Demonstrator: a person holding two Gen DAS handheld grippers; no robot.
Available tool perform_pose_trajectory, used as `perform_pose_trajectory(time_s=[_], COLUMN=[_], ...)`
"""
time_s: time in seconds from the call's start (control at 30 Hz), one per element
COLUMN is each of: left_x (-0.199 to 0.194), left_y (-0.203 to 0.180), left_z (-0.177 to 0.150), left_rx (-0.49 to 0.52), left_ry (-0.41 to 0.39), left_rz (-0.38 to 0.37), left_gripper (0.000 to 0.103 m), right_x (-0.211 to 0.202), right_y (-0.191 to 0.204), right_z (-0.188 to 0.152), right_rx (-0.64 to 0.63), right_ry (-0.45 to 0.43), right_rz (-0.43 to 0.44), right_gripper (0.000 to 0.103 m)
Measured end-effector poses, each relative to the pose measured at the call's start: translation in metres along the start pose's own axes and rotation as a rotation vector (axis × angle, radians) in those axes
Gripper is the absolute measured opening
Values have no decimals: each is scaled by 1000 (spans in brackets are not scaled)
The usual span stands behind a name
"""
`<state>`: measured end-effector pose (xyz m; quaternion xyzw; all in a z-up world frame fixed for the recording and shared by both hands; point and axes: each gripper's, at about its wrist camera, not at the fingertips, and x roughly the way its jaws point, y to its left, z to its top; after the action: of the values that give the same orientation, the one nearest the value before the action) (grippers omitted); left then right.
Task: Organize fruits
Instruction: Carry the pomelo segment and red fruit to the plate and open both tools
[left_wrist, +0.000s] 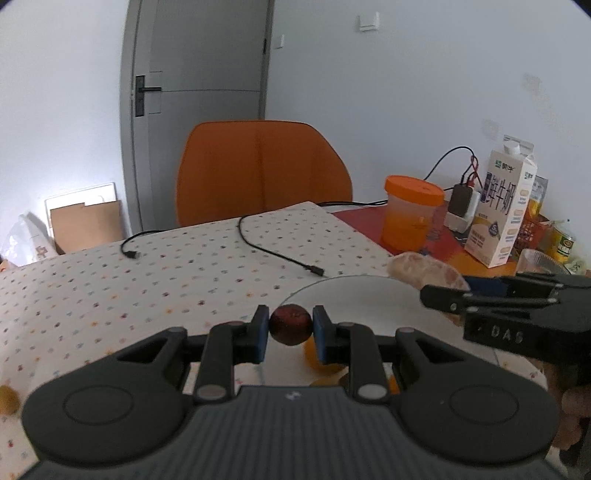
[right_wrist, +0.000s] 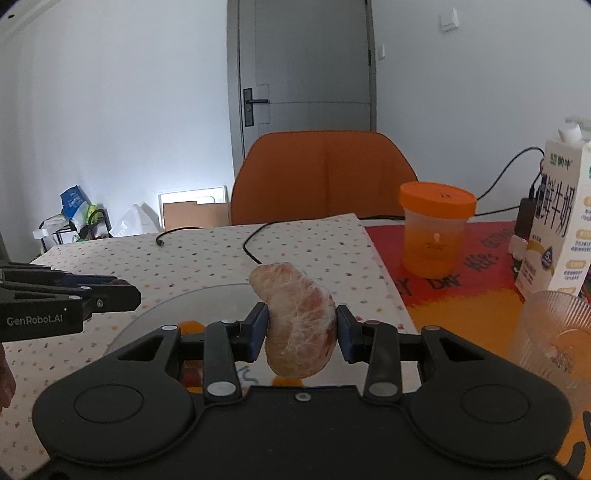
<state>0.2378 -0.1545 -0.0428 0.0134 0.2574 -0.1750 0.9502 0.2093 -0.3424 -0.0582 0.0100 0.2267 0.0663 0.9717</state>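
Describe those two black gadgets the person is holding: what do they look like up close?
Both match: the left gripper and right gripper are matte black plastic with a ribbed grey-black body, two round discs at the sides, and hinged link bars with silver rivets. Their jaws end in blue pads. Seen side-on, one reads "GenRobot.AI" in white, the other has raised letters "DAS". No cables show on them.

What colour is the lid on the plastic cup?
Orange. The lid shows best in the right wrist view.
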Motion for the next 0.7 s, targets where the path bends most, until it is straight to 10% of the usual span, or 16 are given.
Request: perform_pose_trajectory(time_s=[0.7], left_x=[39], left_y=[-34], left_z=[9], left_rx=[59], left_ry=[52], left_rz=[-38], left_gripper=[29], right_x=[8], right_y=[-19], right_z=[-5], right_rx=[10], right_ry=[-8], right_rz=[0], right_gripper=[43])
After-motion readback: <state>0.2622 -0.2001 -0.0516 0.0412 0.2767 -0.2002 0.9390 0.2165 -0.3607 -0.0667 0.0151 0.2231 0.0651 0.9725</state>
